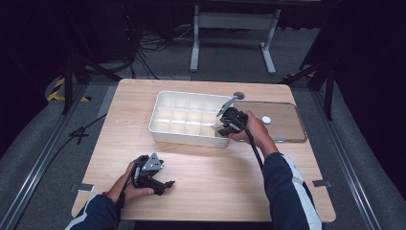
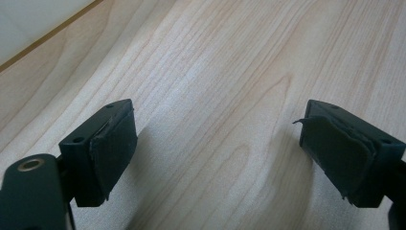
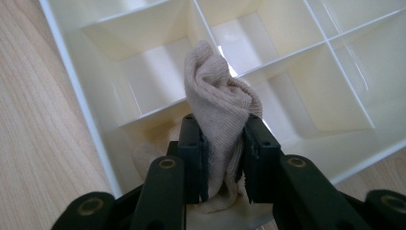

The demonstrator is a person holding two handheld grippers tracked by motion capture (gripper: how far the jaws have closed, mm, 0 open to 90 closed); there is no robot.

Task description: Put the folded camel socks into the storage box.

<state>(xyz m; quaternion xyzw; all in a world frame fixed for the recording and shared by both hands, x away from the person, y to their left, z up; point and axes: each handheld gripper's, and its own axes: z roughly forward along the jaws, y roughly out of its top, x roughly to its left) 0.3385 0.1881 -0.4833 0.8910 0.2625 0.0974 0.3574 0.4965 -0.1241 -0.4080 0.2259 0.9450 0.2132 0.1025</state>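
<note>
- The right hand-held gripper (image 1: 221, 125) sits over the near right corner of a white tray (image 1: 163, 128) on the worktop (image 1: 215, 177), with the person's right hand (image 1: 253, 132) wrapped round it.
- In the right gripper view its jaws are closed tight on a beige sock (image 3: 220, 120), which bunches up in folds above the pads and hangs out below them.
- The sock is above the tray's edge compartments, next to the tray wall (image 3: 81, 96); whether its lower end touches the floor of a compartment cannot be told.
- The tray is split by thin dividers (image 3: 297, 52) into a grid of cells; the cells that can be seen past the sock hold nothing.
- Just right of the tray, touching or nearly touching it, a clear lid (image 1: 287, 122) lies flat on the worktop, with a small white round piece (image 1: 266, 120) on it.
- A small grey disc (image 1: 238, 95) shows at the far side, just behind the tray's far right corner.
- The left hand-held gripper (image 1: 168, 184) rests low at the near left of the worktop, well apart from the tray, held in the left hand (image 1: 129, 184), a grey three-cornered plate (image 1: 153, 163) on top.
- In the left gripper view its jaws stand wide apart with bare wood grain between them; the pads (image 2: 112, 148) look worn, one with a torn edge, and grip nothing.
- Beyond the worktop, cables (image 1: 153, 43) lie on the grey floor, and a white frame (image 1: 234, 33) stands behind.
</note>
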